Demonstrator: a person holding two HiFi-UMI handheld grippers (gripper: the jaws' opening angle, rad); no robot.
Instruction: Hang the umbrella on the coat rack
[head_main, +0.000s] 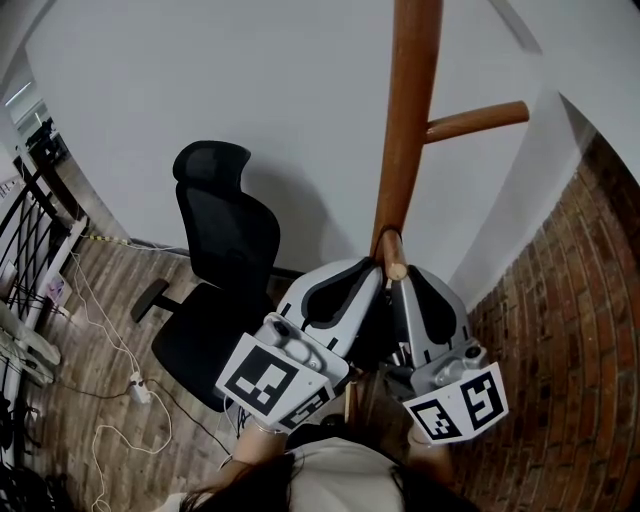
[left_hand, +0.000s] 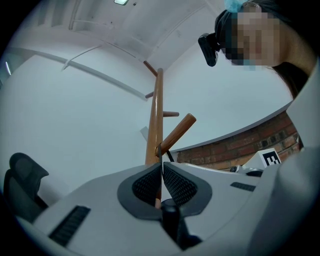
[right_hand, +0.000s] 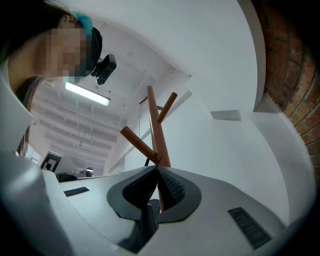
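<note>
I see the coat rack (head_main: 408, 120) rising against the white wall. My left gripper (left_hand: 161, 166) and right gripper (right_hand: 156, 169) are both clenched on the thin dark umbrella strap (left_hand: 160, 154). It runs up to the root of the lower peg (left_hand: 177, 132). The umbrella's body is hidden from me.

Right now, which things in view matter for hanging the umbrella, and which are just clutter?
Job: coat rack; its low peg; thin black strap looped round that peg, pinched by left gripper and right gripper.
Lying about: office chair; power strip on the floor; brick wall.
</note>
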